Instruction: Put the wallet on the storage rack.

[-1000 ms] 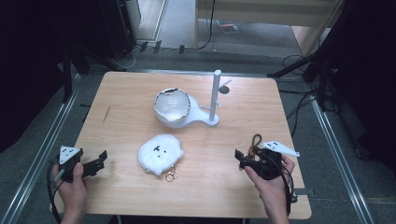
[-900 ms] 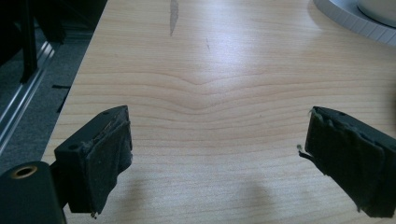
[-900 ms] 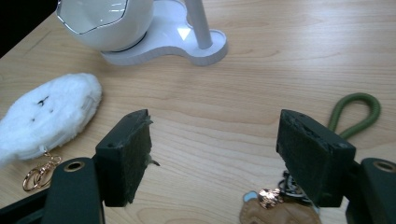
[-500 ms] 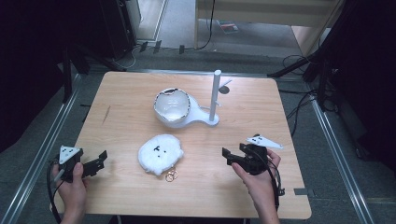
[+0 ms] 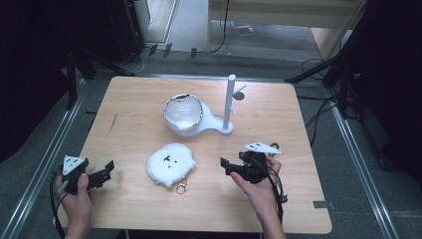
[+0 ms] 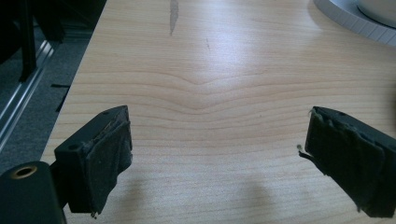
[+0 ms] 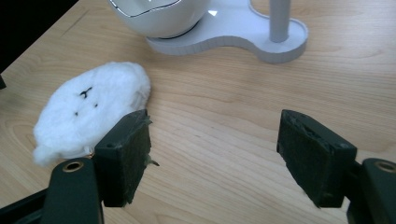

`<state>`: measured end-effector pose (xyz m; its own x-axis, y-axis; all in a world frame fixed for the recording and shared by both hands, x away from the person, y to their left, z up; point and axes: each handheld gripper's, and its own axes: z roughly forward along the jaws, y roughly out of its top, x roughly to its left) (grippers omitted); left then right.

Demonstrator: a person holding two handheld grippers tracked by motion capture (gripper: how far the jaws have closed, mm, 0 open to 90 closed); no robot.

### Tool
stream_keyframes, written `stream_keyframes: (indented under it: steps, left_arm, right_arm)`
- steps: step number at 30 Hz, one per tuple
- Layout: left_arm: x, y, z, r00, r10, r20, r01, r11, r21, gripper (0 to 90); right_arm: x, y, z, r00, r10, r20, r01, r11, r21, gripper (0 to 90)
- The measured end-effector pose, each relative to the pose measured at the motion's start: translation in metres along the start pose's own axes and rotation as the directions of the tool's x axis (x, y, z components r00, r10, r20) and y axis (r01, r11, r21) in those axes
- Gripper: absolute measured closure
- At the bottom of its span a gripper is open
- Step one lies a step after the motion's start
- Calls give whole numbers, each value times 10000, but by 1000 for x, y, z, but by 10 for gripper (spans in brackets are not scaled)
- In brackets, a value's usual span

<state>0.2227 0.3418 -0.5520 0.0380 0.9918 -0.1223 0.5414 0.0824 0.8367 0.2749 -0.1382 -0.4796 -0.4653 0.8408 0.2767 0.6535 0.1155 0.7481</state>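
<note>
A fluffy white plush [image 5: 170, 163] with a small black face lies flat on the wooden table [image 5: 149, 104], a gold key ring [image 5: 182, 187] at its near edge. Behind it stands a white stand [image 5: 219, 127] with an upright post [image 5: 229, 97] and an egg-shaped white bowl [image 5: 183, 113]. My right gripper [image 5: 224, 166] is open, low over the table just right of the plush [image 7: 88, 109], jaws pointing left toward it. My left gripper [image 5: 105, 170] is open near the table's front left corner, with bare wood [image 6: 210, 93] between its jaws.
The stand's base [image 7: 233, 32] and bowl [image 7: 154, 14] sit beyond the right gripper. A dark scratch [image 5: 114, 122] marks the table's left part. Metal rails [image 5: 45, 164] run along both sides, with cables [image 5: 318, 114] on the floor at the right.
My right gripper has moved left toward the plush and turned its jaws to point at it. The left gripper has stayed still.
</note>
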Motion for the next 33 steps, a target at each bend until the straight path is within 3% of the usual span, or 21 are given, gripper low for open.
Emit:
stream_keyframes:
  steps: [11, 33]
  left_arm:
    - [1, 0, 0, 10000, -11, 42, 11, 10000, -4, 78]
    - [1, 0, 0, 10000, -57, 45, 57, 10000, 15, 78]
  right_arm:
    - [17, 2, 20, 9992, -189, -346, 200, 9993, 312, 260]
    - [41, 5, 66, 9957, -111, -916, 200, 9951, 969, 259]
